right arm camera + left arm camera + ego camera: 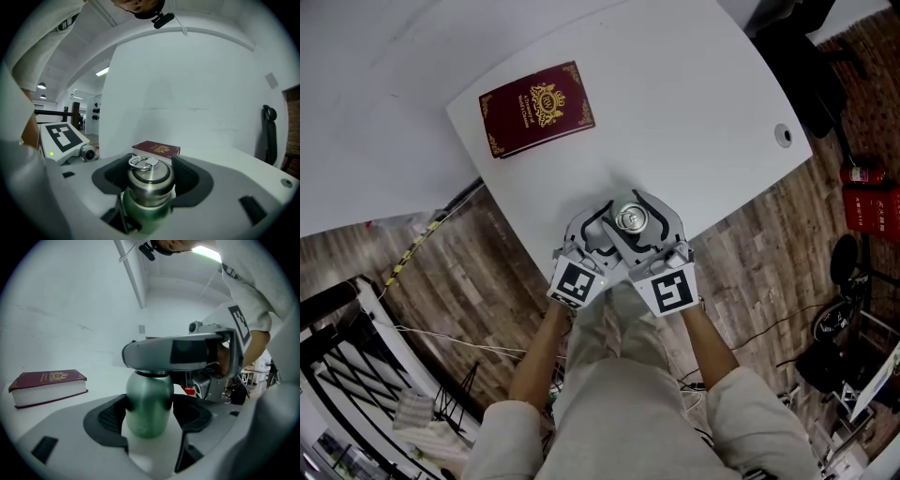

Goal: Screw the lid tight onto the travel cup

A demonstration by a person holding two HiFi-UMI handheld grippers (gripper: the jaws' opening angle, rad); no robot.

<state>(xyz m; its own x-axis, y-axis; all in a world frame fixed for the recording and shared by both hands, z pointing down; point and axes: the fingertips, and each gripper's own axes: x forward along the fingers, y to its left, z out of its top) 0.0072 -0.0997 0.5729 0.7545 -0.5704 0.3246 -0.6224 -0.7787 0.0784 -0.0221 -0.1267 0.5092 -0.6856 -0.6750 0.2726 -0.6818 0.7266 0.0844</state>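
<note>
The travel cup (147,401) stands upright near the front edge of the surface (694,122), steel lid (149,174) on top. It looks rigid, smooth, likely slippery. The left gripper (149,418) has its jaws clamped on the green body, and the right gripper (150,182) has its jaws closed round the lid's side — the place to twist. A maroon book (536,108) lies well apart.

In the left gripper view's middle, the right gripper (150,355) hides the lid (149,174) of the cup (149,404), and the book's (536,108) gold words look too small to read.
</note>
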